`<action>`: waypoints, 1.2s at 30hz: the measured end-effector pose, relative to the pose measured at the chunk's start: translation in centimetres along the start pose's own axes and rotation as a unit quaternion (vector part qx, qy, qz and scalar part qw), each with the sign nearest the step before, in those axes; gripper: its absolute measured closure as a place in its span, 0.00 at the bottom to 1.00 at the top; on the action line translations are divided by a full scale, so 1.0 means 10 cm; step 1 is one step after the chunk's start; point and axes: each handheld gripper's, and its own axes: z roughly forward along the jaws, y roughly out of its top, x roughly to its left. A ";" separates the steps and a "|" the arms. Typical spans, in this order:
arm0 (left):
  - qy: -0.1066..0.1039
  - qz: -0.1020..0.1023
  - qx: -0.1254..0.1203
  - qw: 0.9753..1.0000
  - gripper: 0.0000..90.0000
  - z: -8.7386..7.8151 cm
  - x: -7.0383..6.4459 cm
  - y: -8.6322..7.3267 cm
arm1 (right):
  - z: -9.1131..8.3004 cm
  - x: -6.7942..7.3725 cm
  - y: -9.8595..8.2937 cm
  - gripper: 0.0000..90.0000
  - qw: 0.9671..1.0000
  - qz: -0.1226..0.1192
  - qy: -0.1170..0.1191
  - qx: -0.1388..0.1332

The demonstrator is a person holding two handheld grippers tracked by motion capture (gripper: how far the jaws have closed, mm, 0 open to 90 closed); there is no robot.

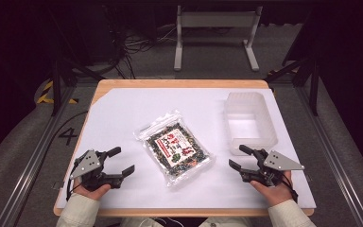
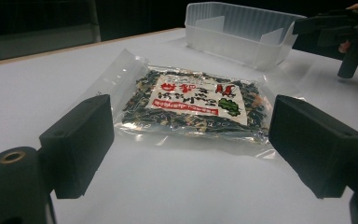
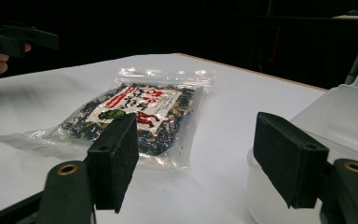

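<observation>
The flat packet (image 1: 174, 149) is flanked on the bench (image 1: 123, 113) by the left claw (image 1: 122, 163) and right claw (image 1: 238, 157), both held wide open and empty, seemingly for a two-sided pickup

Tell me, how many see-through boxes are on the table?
1. The clear plastic box sits at the table's far right, beyond the right gripper and right of the snack bag. It looks empty.

The bag (image 1: 174, 147) is clear plastic, packed with dark green-black flakes, and carries a white label with red lettering and a green patch. The tub (image 1: 249, 122) is frosted, see-through white. The table (image 1: 123, 113) is white with a light wooden edge.
</observation>
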 end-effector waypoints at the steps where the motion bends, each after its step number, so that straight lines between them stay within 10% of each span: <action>1: 0.001 -0.005 -0.002 1.000 0.18 0.00 0.00 0.01 | 0.00 0.00 0.00 0.35 1.000 -0.001 0.000 0.001; 36: 0.016 -0.038 0.003 0.999 0.18 0.34 0.38 0.52 | 0.03 0.00 0.01 0.37 1.000 0.000 0.027 -0.004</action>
